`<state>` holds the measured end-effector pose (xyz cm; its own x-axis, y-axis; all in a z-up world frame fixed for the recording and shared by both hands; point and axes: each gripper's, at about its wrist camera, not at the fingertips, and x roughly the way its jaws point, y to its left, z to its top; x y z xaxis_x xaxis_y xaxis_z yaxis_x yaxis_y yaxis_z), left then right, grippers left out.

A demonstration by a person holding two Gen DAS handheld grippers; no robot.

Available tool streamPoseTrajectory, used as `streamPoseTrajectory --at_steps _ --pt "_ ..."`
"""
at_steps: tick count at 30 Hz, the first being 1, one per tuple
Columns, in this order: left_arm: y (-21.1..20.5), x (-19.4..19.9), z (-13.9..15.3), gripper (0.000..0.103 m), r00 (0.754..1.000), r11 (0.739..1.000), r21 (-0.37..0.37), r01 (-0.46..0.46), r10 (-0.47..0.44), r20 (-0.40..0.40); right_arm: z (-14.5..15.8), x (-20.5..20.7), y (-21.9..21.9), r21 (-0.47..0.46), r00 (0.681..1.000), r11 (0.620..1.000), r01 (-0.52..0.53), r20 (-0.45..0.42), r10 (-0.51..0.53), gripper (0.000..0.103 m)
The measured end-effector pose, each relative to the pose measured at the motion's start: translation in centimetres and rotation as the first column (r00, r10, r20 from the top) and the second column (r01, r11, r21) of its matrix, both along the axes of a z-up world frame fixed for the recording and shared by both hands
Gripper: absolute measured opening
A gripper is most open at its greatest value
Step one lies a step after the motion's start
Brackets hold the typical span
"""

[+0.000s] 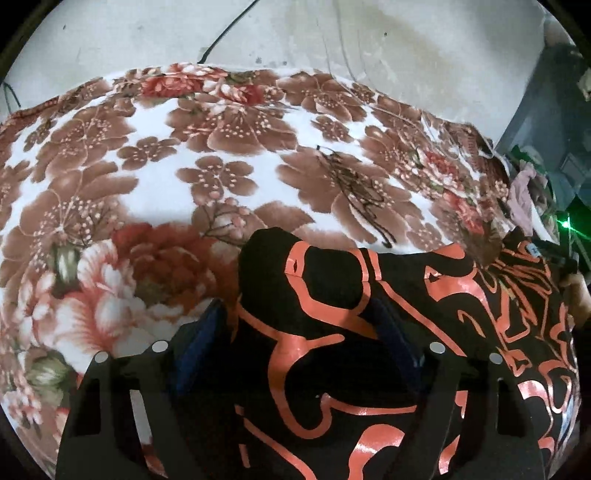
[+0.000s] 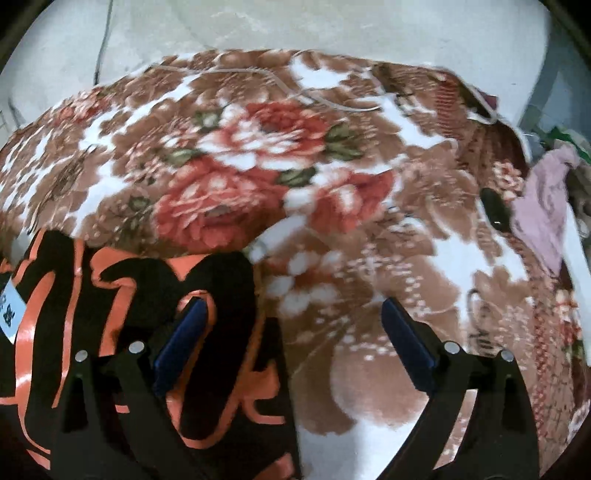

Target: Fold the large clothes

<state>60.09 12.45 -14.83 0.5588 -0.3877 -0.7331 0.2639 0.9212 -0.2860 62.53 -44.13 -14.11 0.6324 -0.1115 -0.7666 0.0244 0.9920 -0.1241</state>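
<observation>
Garment: black top with orange printed shapes, lying on the flowered blanket that covers the bed. It's bunched up right at the left gripper and runs off to that gripper's right.

Left gripper: jaws standing wide, with a hump of the fabric sitting between them. Can't see the pads actually pinching it, so I'd call it open around the cloth, not holding.

Right gripper: also spread wide. Its left finger sits over the garment's edge, its right one over bare blanket. Nothing held as far as I can see.

How it'll handle: my guess is soft, light and floppy, no stiffness at all. The glossy orange print looks a bit slick, so a shallow pinch might slide off.

Where to grab: probably the far edge or corners just ahead of each gripper, one corner each, so it lifts flat.

Stuff around: pink cloth and a small dark object off to the right gripper's far right, a thin white cord ahead near the bed's far edge, and a black cable on the wall behind.

In the way: nothing much, though the fluffy blanket could get pinched along with the top.
</observation>
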Motion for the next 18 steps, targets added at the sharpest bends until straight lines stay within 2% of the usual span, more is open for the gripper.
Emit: streamPoseTrajectory --at_steps 4,9,11,13,15,17,18 --pt "0.3 0.0 -0.1 0.080 1.000 1.000 -0.004 -0.014 0.014 0.005 0.5 0.2 -1.7 0.001 0.999 0.999 0.044 -0.014 -0.044 0.095" --pt "0.3 0.2 -0.4 0.081 1.000 1.000 -0.016 -0.016 0.016 -0.010 -1.5 1.3 -1.9 0.116 0.994 0.993 0.017 -0.113 -0.004 0.095" --pt "0.1 0.2 -0.5 0.081 1.000 1.000 -0.012 -0.014 0.014 -0.014 -2.1 1.6 -1.7 0.121 0.990 0.992 0.026 -0.138 -0.009 0.095" --pt "0.2 0.2 -0.4 0.081 1.000 0.999 -0.034 -0.011 0.011 -0.009 -2.1 1.7 -1.7 0.111 0.992 0.993 0.030 -0.123 -0.017 0.095" --pt "0.7 0.2 -0.2 0.081 1.000 0.995 -0.097 -0.011 0.011 -0.003 -2.0 1.8 -2.4 0.182 0.992 0.982 0.041 -0.124 -0.018 0.096" --pt "0.8 0.2 -0.1 0.080 1.000 0.992 -0.129 0.000 0.000 0.001 -2.2 2.0 -2.5 0.291 0.989 0.957 -0.002 -0.140 0.045 0.096" --pt "0.5 0.3 -0.1 0.079 1.000 0.991 -0.131 0.016 -0.016 0.000 -2.4 2.0 -2.0 0.315 0.985 0.948 -0.042 -0.145 0.091 0.090"
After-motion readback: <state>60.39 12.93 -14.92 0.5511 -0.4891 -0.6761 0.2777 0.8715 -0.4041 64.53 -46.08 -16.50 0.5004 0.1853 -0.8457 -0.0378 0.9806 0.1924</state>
